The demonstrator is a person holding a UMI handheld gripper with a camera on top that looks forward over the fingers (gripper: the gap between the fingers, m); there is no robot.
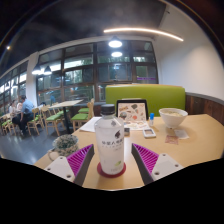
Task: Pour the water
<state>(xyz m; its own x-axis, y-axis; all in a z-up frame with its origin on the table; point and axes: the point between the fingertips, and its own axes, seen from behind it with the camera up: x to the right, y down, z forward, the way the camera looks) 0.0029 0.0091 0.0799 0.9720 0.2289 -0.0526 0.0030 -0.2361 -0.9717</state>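
Your gripper [111,160] released, fingers spread wide, purple pads [146,157] facing in. Water bottle [111,143] upright between fingers, gap each side, standing on red coaster [112,170] on wooden table [195,140]. Bottle clear, white cap, white label. Small potted plant [66,143] just beside your left finger. Beyond bottle: tablet [132,110] propped upright, white bowl [173,117] to its right, small items near it too small to tell. Green booth seat [148,98] behind table. Person seated [22,110] far left among chairs by windows.
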